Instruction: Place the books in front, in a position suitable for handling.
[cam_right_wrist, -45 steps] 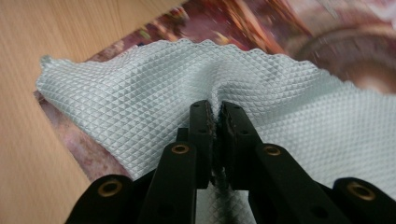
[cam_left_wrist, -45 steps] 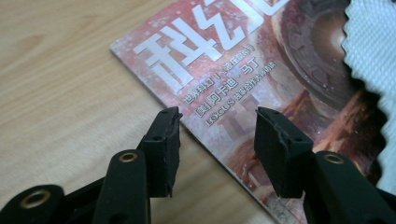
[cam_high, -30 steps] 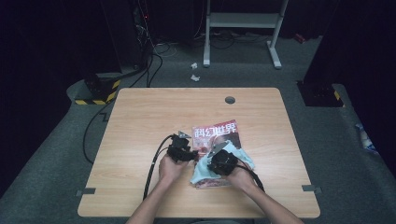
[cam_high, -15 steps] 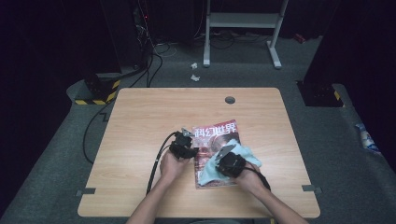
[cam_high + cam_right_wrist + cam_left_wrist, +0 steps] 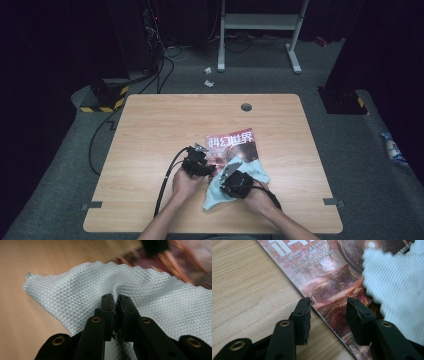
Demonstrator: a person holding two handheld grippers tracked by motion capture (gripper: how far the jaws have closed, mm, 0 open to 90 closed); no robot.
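At the left of our work, we hold the left gripper (image 5: pixel 198 161) over the magazine's (image 5: pixel 231 146) left edge; its jaws have just been opening and stand half apart, one on the table (image 5: pixel 150 130), one on the cover, gripping nothing. Glossy and thin, the magazine should slide easily on wood, so we judge it needs pinning at that edge while it is wiped. Right of it, the right gripper (image 5: pixel 233 176) is pinched tight on a fold of the cloth (image 5: pixel 214 196), which lies partly across the magazine's lower right corner and partly on the table. Pale blue and waffle-textured, the cloth looks light and limp, best taken by a bunched fold as now. Pale wood grain runs along the table, with a cable hole (image 5: pixel 246 106) at its far edge; grey carpet, trailing cables and a white stand (image 5: pixel 260 22) lie beyond in a dark room.
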